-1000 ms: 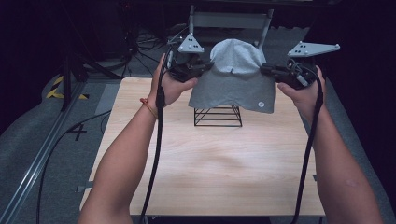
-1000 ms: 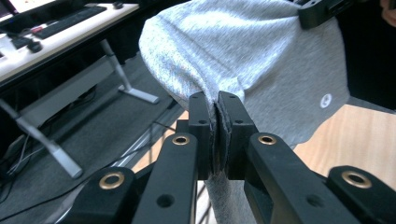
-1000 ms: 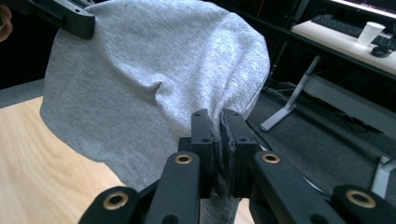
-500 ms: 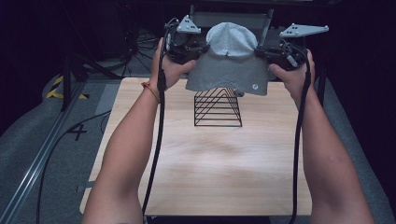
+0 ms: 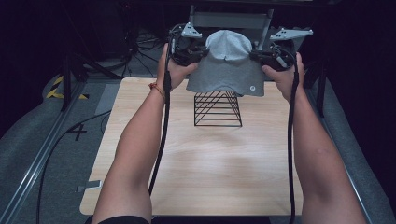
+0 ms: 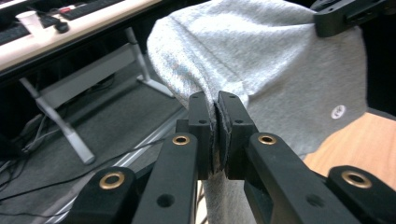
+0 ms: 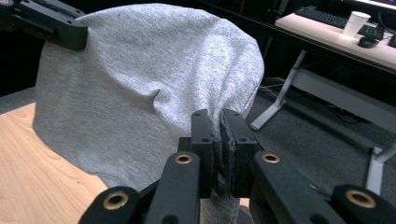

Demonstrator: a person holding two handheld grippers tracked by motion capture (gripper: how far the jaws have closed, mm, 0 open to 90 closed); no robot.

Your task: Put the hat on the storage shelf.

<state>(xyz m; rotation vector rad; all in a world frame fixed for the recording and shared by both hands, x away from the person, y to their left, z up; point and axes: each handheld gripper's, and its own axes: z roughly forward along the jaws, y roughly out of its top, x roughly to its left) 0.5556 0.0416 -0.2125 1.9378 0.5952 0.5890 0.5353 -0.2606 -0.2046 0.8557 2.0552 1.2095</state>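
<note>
We work in a dim room: a pale wooden table (image 5: 196,172) fills the middle of the high view, grey carpet and black cables lie at its left, and a metal frame stands in the dark at the top. In the gripper views a long desk with a paper cup (image 7: 356,22) and keyboards runs across the background.

The grey garment (image 5: 227,65), a soft jersey piece with a small round badge near its lower right hem, hangs in the upper centre of the high view, stretched between our two grippers. Our left gripper (image 5: 189,46) holds its left edge and our right gripper (image 5: 271,52) its right edge, both at about the same height, so its long axis runs across the frame from one hand to the other. Neither hand is nearer; the cloth sits between them.

In the left gripper view the jaws are pressed together on a fold of the grey cloth at frame centre, and the right gripper view shows the same pinch on the opposite edge.

The black wire rack (image 5: 217,108) stands on the table directly below the hem, just lower in the frame than the cloth; we cannot tell whether the hem touches it. We judge that the next move turns on this: the garment lies above and slightly beyond the rack, so both hands must come down together
</note>
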